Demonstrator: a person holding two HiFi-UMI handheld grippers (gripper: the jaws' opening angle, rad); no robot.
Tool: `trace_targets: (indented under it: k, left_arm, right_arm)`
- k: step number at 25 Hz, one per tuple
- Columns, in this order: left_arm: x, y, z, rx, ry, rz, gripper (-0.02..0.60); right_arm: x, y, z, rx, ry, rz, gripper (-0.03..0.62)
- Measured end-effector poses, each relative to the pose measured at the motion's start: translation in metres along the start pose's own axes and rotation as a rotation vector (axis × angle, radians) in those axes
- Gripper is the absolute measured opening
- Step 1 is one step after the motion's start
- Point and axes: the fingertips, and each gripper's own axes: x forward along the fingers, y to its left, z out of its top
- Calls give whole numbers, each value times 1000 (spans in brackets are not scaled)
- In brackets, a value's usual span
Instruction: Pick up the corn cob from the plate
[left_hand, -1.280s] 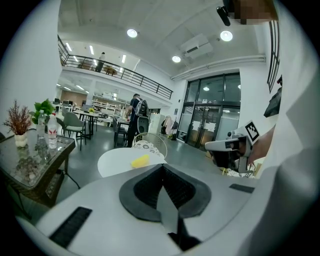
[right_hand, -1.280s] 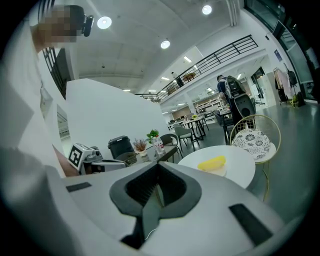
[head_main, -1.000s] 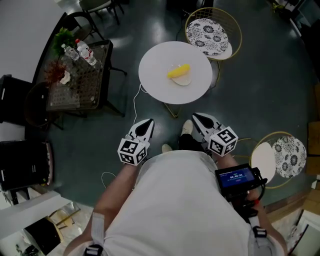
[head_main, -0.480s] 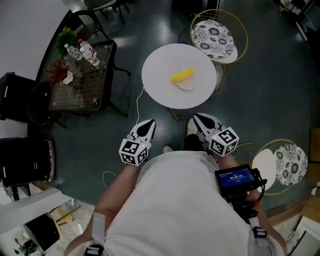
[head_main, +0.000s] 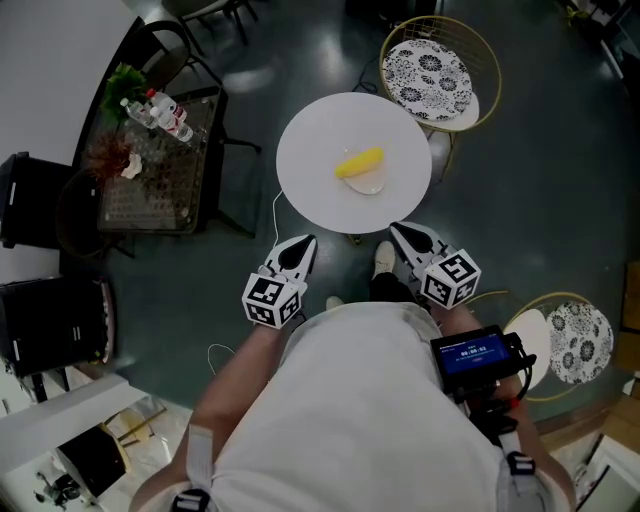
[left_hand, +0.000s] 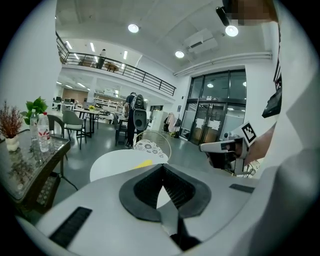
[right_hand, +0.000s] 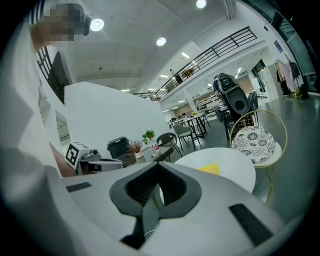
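The round white table takes up the middle of the scene, on a dark floor, just beyond the person's 2 grippers. To its left, well apart, stands a glass-topped side table with bottles at its far end. 1 patterned chair sits at the table's far right edge, and a 2nd chair stands near, off to the right.

The left gripper and right gripper are held side by side at the table's near edge, both pointing toward it. Each gripper's own view shows its jaws pressed together with nothing between them.

A small plate lies right of the table's centre, and the corn cob lies across the plate's far-left edge, partly overhanging onto the tabletop.

Judging from this, the reach has not yet arrived at the cob. The likeliest slip is coming in with the jaws not yet spread: closed tips would shove the cob, and being round it could roll off the plate and across the smooth top. A pinch too near 1 end might let it pivot out. The light plate could also skid if nudged. A thin white cord on the floor by the table's left side could catch a foot.
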Motion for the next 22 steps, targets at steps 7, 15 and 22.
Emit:
trace_targets:
  k: [7, 15, 22]
  left_arm:
    - [10, -1, 11, 1, 11, -10, 8]
    - [58, 8, 21, -4, 43, 0, 8]
    - [85, 13, 26, -12, 60, 2, 8]
  right_arm:
    - [5, -9, 13, 3, 1, -3, 8]
    - [26, -54, 20, 26, 18, 21, 8]
    - [36, -78, 27, 19, 42, 35, 8]
